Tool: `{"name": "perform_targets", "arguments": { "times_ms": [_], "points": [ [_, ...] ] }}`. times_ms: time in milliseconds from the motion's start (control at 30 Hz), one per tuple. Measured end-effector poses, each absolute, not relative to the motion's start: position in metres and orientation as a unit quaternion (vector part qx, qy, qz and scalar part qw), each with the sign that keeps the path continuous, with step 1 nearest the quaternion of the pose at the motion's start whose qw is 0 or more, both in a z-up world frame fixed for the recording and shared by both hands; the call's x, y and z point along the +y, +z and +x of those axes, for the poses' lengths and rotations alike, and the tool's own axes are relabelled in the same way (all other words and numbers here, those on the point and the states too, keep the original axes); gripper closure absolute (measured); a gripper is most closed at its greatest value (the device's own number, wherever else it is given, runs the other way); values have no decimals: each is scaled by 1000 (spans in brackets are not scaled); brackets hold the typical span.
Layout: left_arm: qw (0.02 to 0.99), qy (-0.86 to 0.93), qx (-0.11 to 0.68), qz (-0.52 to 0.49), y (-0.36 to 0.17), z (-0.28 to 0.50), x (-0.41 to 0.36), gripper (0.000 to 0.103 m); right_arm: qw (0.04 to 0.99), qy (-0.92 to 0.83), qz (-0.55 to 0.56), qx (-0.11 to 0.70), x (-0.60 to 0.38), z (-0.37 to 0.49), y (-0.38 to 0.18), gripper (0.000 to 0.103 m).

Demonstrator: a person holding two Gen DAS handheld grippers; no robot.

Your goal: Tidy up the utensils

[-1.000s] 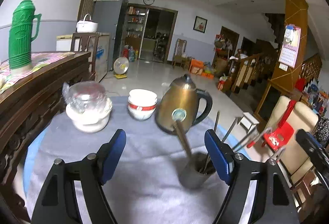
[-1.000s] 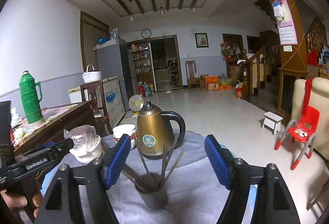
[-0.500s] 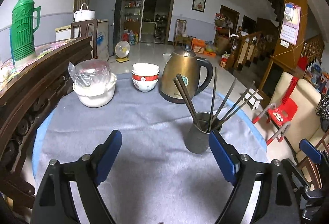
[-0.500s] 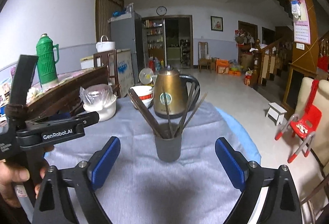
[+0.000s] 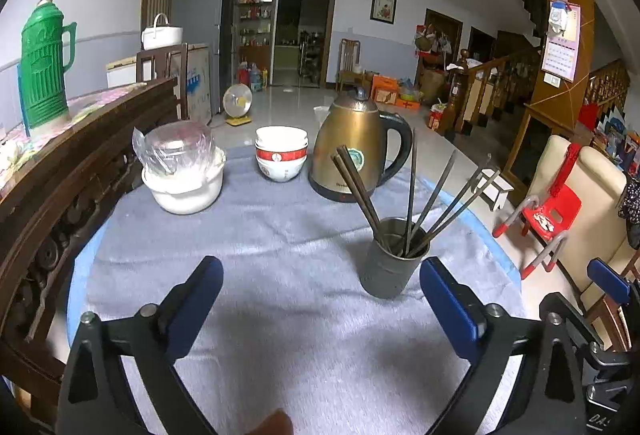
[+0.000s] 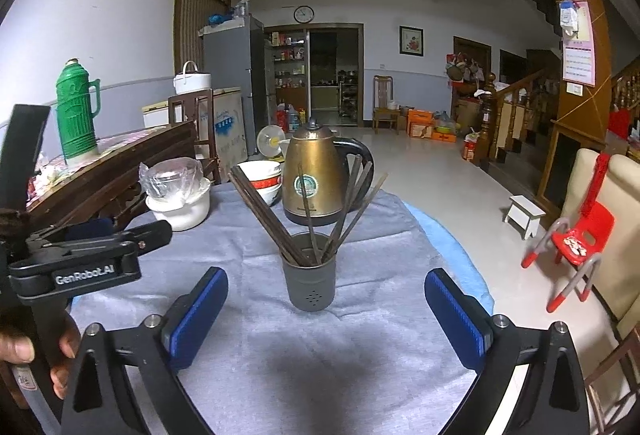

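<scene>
Holding the left gripper (image 5: 320, 275) with its jaws spread wide, gripping nothing, hovering low over the grey cloth (image 5: 280, 235). Holding the right gripper (image 6: 326, 283) the same way: jaws fully apart, blue pads bare, nothing clamped between them.

Pointing both toward the dark metal cup (image 6: 310, 283), which is standing upright on the cloth just ahead of the right gripper and centred between its jaws. In the left wrist view, catching the same cup (image 5: 386, 267) off toward the right-hand pad, near it but not touching.

Seeing the chopsticks (image 6: 264, 215) sitting in the cup and fanning out against its rim, with a thicker dark bundle leaning left and thinner ones leaning right. Finding no loose utensil on the bare cloth near either gripper.

Looking farther out:
- Noting a brass-coloured kettle (image 5: 352, 147) directly behind the cup.
- Noting stacked bowls (image 5: 282, 155) to its left.
- Noting a white pot under plastic wrap (image 5: 182, 175) farther left, apart from the cup like the rest.
- Spotting a green thermos (image 5: 44, 63) on the wooden sideboard, well apart from the work.

Judging the gathering as done or nearly so, going by every visible stick being in the cup and both grippers being empty. Possibly leaving only a tidying of the splayed sticks. Not being able to tell whether more utensils are lying outside these views.
</scene>
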State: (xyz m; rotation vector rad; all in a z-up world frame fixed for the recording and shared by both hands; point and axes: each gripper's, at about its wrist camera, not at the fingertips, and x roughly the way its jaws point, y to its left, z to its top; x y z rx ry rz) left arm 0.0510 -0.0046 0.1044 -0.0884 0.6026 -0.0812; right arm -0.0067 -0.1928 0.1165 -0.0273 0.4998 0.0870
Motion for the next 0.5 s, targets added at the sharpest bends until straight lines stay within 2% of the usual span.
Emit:
{"name": "perform_targets", "arguments": {
  "times_ms": [500],
  "points": [
    [955, -49, 291, -39, 110, 48, -12, 2, 968, 24, -27, 247, -195, -9, 117, 2]
  ]
}}
